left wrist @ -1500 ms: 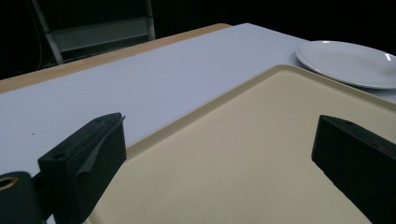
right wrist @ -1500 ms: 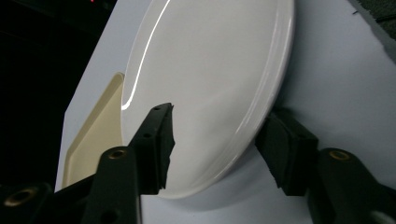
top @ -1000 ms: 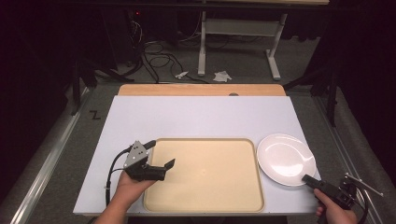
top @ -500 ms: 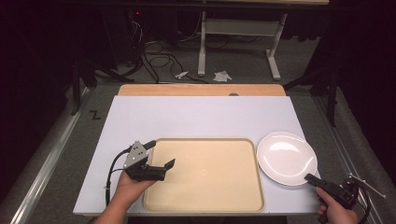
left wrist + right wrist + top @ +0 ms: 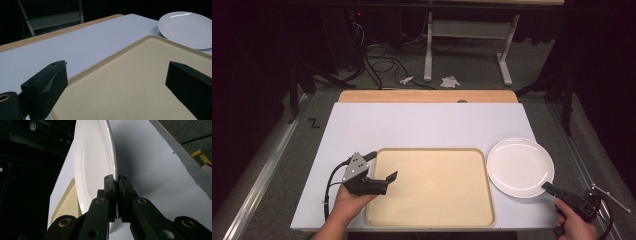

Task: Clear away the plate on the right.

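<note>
A round white plate [image 5: 519, 166] lies on the white table, just right of a beige tray [image 5: 432, 210]. My right gripper [image 5: 548, 187] is at the plate's near right edge. In the right gripper view the gripper [image 5: 117, 180] is shut on the plate's [image 5: 92, 157] thin rim. My left gripper [image 5: 384, 165] stands open over the tray's left edge, one jaw over the table and one over the tray. In the left gripper view the gripper [image 5: 117, 75] holds nothing between its wide-apart jaws, with the tray [image 5: 140, 82] below and the plate [image 5: 187, 28] farther off.
The white table top [image 5: 427, 125] has a wooden strip [image 5: 427, 96] along its far edge. Beyond it are a dark floor, cables and a desk frame [image 5: 467, 45]. A hand holds each gripper at the table's near edge.
The right hand and its gripper have shifted slightly to the right at the plate's rim. The left gripper and the tray have not moved.
</note>
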A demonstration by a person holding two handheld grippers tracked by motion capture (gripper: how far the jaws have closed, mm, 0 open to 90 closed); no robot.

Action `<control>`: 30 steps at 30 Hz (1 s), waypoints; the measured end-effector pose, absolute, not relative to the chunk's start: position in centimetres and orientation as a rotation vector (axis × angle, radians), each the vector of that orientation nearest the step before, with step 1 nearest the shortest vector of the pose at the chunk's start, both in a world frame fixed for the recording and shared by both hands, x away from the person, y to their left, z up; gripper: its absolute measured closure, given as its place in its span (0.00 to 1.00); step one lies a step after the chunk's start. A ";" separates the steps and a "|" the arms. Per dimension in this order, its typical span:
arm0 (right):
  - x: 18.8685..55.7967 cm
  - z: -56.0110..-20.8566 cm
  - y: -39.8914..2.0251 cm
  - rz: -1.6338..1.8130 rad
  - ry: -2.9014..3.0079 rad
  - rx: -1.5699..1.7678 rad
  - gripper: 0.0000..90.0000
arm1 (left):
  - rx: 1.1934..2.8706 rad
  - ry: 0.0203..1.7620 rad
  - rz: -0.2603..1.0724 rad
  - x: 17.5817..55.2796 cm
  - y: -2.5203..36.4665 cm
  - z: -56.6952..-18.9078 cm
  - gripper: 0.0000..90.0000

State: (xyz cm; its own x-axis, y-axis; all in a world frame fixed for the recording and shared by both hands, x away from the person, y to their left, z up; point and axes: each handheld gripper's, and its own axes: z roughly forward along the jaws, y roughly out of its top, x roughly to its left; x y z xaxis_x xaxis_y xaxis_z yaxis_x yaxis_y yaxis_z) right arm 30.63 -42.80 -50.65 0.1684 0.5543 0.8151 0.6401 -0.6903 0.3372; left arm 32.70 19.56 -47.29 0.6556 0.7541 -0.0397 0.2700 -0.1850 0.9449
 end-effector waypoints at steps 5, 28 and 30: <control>30.7 -50.4 -42.8 -1.580 -1.201 -2.345 0.98 | 1.742 0.837 0.547 32.4 19.9 -47.2 0.05; 30.8 -49.5 -42.8 -1.679 -1.173 -2.277 0.98 | 1.738 0.841 0.551 32.2 20.2 -47.3 0.05; 30.9 -49.4 -42.7 -1.675 -1.182 -2.266 0.99 | 1.734 0.842 0.551 32.2 20.3 -47.3 0.05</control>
